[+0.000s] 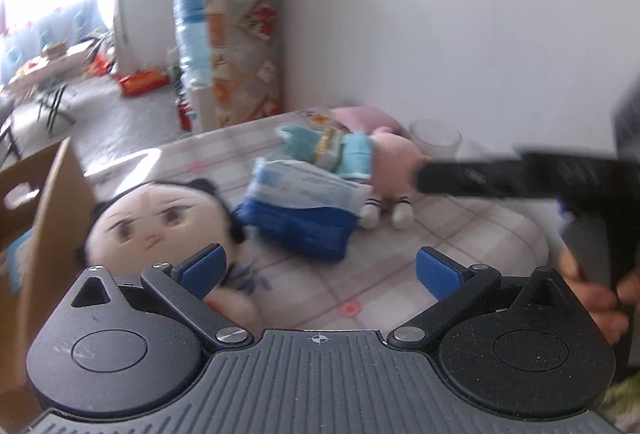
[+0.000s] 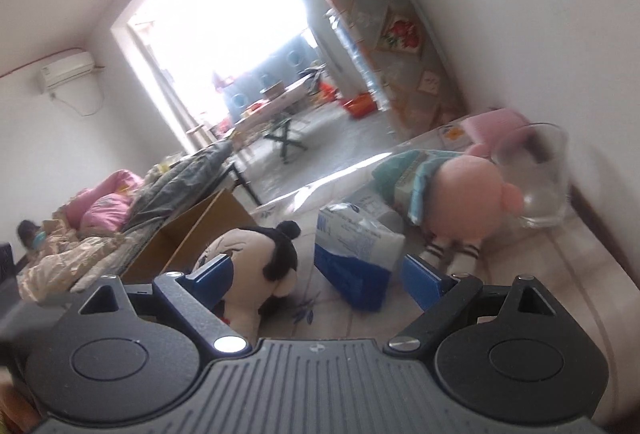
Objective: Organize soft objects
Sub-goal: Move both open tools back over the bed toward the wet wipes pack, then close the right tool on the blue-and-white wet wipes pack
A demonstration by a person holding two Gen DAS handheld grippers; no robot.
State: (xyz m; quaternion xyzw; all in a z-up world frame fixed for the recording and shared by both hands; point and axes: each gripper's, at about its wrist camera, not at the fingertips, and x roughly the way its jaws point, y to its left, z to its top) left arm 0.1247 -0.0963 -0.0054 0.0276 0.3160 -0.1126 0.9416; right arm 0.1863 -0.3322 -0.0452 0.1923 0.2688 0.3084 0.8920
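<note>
Both claws are empty, so the job looks like it is at the reaching step: picking which soft toy to grab next.

The left claw [image 1: 318, 270] has its blue pads spread wide with nothing between them. It points down at a slant over the desk [image 1: 460, 234]. The black-haired doll [image 1: 160, 218] lies face up at about 10 o'clock from it, just beside the left pad. A brown cardboard box [image 1: 44, 218] stands open at 9 o'clock, close to the doll's head. That box is probably where the soft things go.

The right claw [image 2: 316, 274] is spread wide too and pinches nothing. In the left wrist view its black arm reaches in from 3 o'clock, with a hand [image 1: 596, 298] on the handle, and its tip is near the pink doll [image 1: 394, 154]. In the right wrist view the pink doll [image 2: 468, 202] lies at 1 o'clock, in a blue-green top and striped socks. A blue and white soft pack [image 2: 356, 254] lies between the two dolls, at 12 o'clock. A clear glass cup [image 2: 548, 174] sits right against the pink doll's head.

Next, I think the left claw should go a bit to the left, close on the black-haired doll, and carry it to the box. The right claw must take care not to bump the glass cup.
</note>
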